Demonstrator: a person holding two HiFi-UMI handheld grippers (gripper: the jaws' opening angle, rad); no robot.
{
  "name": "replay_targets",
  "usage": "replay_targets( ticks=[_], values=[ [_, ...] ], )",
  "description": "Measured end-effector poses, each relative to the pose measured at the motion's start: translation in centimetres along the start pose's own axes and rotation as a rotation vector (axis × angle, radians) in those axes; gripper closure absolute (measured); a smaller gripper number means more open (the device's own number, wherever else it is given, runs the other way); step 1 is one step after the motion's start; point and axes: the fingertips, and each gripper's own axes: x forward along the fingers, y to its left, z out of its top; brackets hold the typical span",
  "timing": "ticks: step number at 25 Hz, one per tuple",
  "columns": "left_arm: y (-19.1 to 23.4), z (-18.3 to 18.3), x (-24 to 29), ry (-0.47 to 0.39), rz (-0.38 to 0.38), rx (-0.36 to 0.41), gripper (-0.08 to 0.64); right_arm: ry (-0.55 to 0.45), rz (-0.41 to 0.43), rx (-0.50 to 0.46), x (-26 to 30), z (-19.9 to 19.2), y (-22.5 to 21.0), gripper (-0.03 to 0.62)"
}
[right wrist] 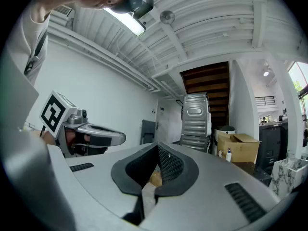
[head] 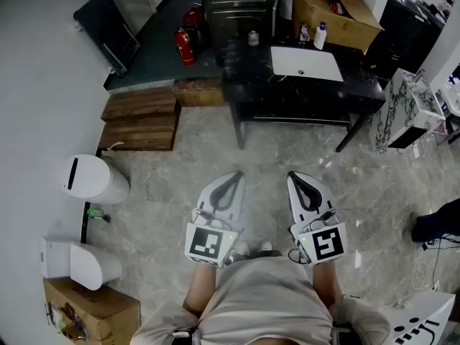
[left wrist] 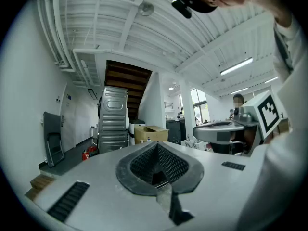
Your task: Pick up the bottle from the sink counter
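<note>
Head view puts the bottle (head: 320, 36) way off at the far end of the room. It's small and white with a blue cap, and it stands upright on the far right part of the worktop (head: 302, 92), just beside an open cardboard box (head: 345, 13). Looks like smooth plastic, roundish body, long axis straight up. A darker little bottle (head: 305, 33) stands just to its left, so don't mix them up.

The worktop is a black glossy slab with faint pale veining, on thin dark legs, with a white rectangular sink basin (head: 307, 64) set into it nearer than the bottle.

Both claws are held close to the person's body over the pale stone-tile floor (head: 287, 149), well apart from the worktop. The right claw (head: 300, 182) is pressed together with nothing in it, and the same goes for the left claw (head: 231, 180); both have grey shells and dark ribbed pads. The bottle lies far ahead and a touch right of the right claw, so I'd say that's the nearer one for the grab. It needs a walk up first, then opening the claw and coming in from the side across the upright body.
</note>
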Motion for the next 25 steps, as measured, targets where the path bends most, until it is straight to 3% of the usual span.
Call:
replay_targets(
  ticks=[6,17,25],
  values=[
    [-1.6,-0.2,1.4,0.014,0.010,0.006,0.560,-0.007,-0.063,0.045,-0.8,-0.9,-2.9,0.597],
    [-2.6,-0.9,4.0,0.011,0.028,-0.003,0.559,0.016,-0.021,0.059,-0.8,-3.6,-5.4,0.597],
    [-0.8,-0.9,6.0,0.010,0.030,0.000,0.560,0.032,-0.015,0.040,1.6,-4.1,-6.3,0.597]
  ],
)
